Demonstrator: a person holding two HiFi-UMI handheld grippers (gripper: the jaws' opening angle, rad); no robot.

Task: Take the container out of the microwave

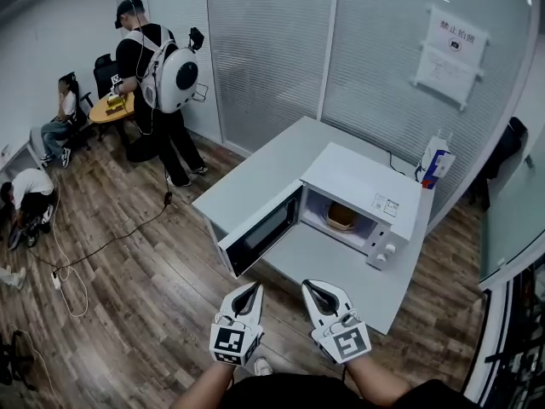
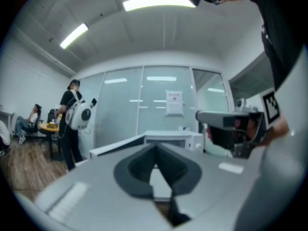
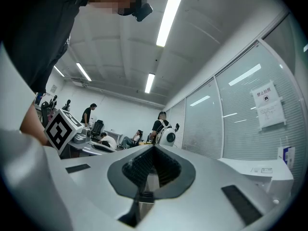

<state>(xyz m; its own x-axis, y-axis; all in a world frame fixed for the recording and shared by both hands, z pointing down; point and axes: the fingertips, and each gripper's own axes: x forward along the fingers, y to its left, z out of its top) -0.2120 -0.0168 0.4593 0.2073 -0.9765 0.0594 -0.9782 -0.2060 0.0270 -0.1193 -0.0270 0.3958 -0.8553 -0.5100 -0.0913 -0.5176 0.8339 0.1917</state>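
Your left gripper (image 1: 254, 290) and right gripper (image 1: 310, 288) are both pinched closed, empty. Unopened, they could shove the container (image 1: 341, 216) deeper.

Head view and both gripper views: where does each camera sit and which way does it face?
Head view: on the person's head, down at the open microwave holding the container; forearms, left tongs, right tongs show.
Left gripper view: on the left tongs, level toward the microwave; its shut jaws and the right tongs show.
Right gripper view: on the right tongs, level along the glass wall; its shut jaws show.
Shared: the person with the backpack.
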